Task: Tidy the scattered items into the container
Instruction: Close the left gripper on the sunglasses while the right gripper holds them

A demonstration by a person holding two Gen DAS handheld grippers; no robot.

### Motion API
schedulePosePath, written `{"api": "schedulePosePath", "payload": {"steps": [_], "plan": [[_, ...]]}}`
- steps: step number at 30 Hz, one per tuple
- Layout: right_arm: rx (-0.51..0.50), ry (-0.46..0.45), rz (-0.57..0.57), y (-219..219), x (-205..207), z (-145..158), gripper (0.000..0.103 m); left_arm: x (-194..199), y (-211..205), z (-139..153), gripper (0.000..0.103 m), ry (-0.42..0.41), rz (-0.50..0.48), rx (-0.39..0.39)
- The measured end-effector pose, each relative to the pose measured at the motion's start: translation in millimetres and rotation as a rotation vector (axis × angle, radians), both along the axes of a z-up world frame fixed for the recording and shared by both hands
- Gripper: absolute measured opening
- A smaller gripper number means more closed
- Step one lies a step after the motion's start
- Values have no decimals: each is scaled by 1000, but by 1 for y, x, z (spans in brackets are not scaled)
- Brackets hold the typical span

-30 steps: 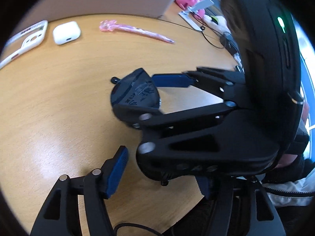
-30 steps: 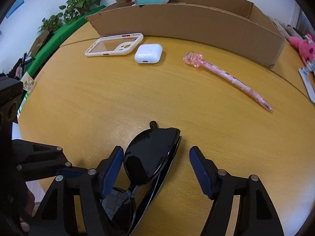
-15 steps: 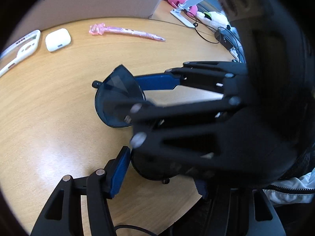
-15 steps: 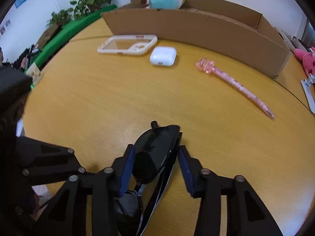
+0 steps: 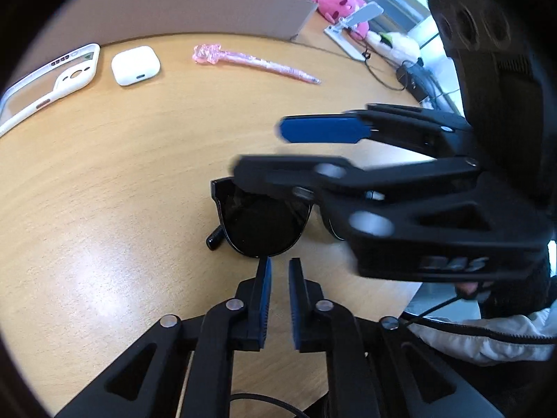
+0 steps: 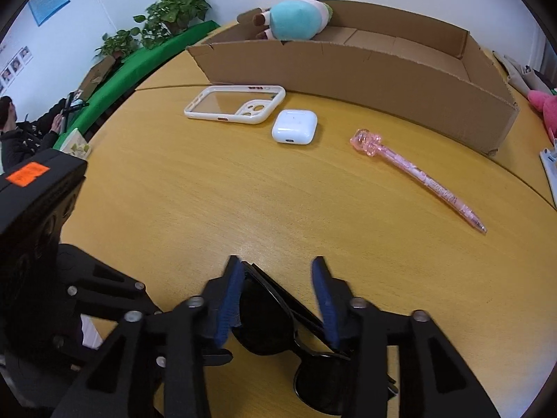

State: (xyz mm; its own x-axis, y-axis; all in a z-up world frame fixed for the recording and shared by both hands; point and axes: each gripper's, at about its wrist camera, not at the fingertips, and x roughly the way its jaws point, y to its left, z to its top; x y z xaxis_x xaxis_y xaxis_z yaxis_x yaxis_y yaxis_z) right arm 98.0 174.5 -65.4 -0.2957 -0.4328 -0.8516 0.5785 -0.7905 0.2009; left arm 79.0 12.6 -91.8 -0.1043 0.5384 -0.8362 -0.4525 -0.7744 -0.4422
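Observation:
Black sunglasses (image 6: pixel 275 317) sit between the pads of my right gripper (image 6: pixel 278 299), which is shut on them at the near edge of the round wooden table (image 6: pixel 243 191). In the left wrist view the sunglasses (image 5: pixel 264 226) show below the right gripper (image 5: pixel 313 160), lens facing me. My left gripper (image 5: pixel 278 296) is nearly shut and empty, just in front of the sunglasses. A white phone case (image 6: pixel 236 104), a white earbud case (image 6: pixel 294 127) and a pink pen (image 6: pixel 417 174) lie in front of the long cardboard box (image 6: pixel 365 69).
A teal plush toy (image 6: pixel 296 19) rests in the box's far left corner. A pink plush (image 5: pixel 334 0), a white stand (image 5: pixel 351 21) and cables (image 5: pixel 410 76) lie at the table's right. Green bench and plants (image 6: pixel 167 14) are beyond the table on the left.
My right gripper closed on the sunglasses and turned them, so the lens now faces the left camera. My left gripper closed from wide open to nearly shut.

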Motion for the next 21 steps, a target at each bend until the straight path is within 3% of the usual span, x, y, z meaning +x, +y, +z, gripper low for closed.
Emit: {"api": "schedulePosePath", "payload": {"steps": [1,6,7,9,11,14,17,19,21], "plan": [[-3,7,18,4,1,3,67,-1,-3,1,16,5,10,7],[65,33,131,26,11,4,70,-11,-7,11,23,62,10,16],[80,30,152,30,14,1,70,-17,-6,12,26,87,0,9],[121,25,189,33,19,-7,70,-31,-2,12,46,110,-18,-3],[163,30,225,32,24,-15,70,-29,-12,18,52,122,-48,-4],[201,41,256,26,29,-24,70,-30,-8,17,54,101,-104,2],[224,60,252,23,31,-33,60,-28,-9,12,55,70,-124,12],[212,70,236,24,28,-33,48,-29,-9,7,55,47,-107,14],[205,75,233,25,27,-34,47,-24,-11,10,54,61,-109,-6]]}}
